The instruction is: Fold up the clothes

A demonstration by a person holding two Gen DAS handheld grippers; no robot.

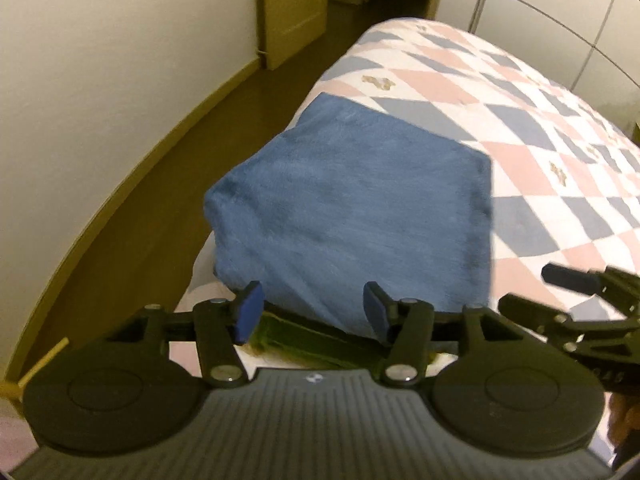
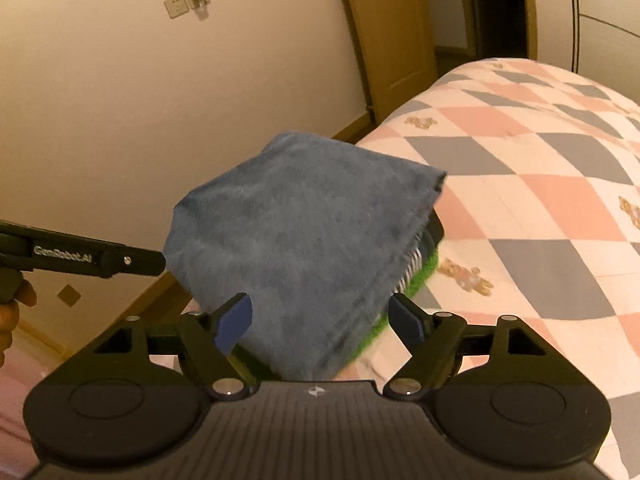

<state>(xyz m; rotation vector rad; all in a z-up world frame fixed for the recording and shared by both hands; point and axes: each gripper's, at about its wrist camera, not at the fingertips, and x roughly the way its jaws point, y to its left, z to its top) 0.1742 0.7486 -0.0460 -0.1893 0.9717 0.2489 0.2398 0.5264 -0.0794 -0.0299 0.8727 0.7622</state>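
The checkered bedspread (image 1: 520, 128) fills the right; near its edge sits the folded blue cloth (image 1: 352, 216) atop a green piece (image 2: 420, 276). Left gripper (image 1: 312, 312) and right gripper (image 2: 320, 320) both gape wide, gripping nothing.

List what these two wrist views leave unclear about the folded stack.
- Green item and striped layer: only edges show, under the blue cloth; type unknown.
- Blue cloth: motion-blurred in both views; garment or towel unclear.
- Stack's near edge: hidden by the left claw and right claw.
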